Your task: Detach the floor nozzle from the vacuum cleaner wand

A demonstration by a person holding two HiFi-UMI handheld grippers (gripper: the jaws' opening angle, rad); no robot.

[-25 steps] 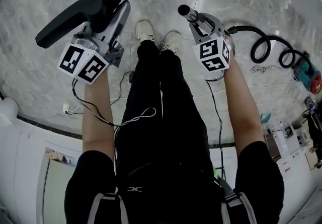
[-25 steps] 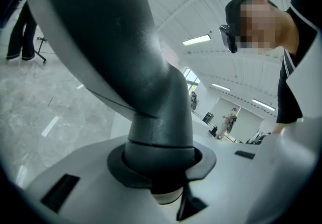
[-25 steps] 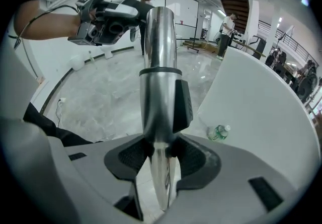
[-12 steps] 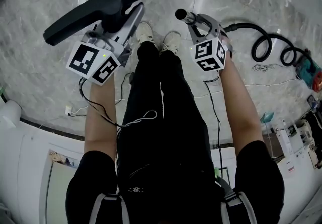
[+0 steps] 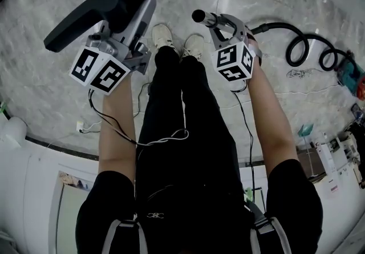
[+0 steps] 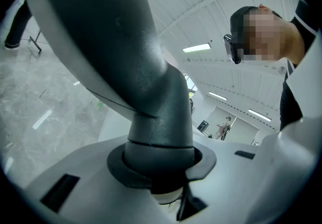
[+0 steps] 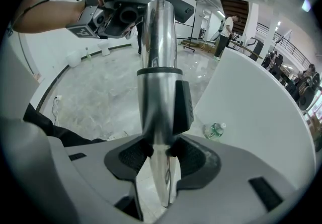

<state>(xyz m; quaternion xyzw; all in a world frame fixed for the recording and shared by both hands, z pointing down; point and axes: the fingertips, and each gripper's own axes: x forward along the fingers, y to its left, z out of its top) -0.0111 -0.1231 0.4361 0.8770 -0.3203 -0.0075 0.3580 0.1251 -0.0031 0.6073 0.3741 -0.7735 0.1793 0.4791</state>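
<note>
The black floor nozzle (image 5: 108,1) is up off the floor, apart from the wand. My left gripper (image 5: 128,19) is shut on the nozzle's neck (image 6: 126,57), which fills the left gripper view, the pads (image 6: 121,165) closed round the collar. My right gripper (image 5: 219,21) is shut on the chrome wand (image 7: 158,67), whose open end (image 5: 199,16) sticks out toward the nozzle with a gap between them. In the right gripper view the left gripper (image 7: 108,9) and the nozzle (image 7: 168,4) show beyond the wand's tip.
The black hose (image 5: 296,41) coils over the marble floor to a red and teal vacuum body (image 5: 351,79) at the right. The person's shoes (image 5: 177,39) stand below the grippers. Thin cables (image 5: 85,127) lie by a white counter (image 5: 28,190). A water bottle (image 7: 215,130) lies by a white wall.
My left gripper has risen a little with the nozzle and rolled slightly. The wand's end has edged left. Both grips are unchanged.
</note>
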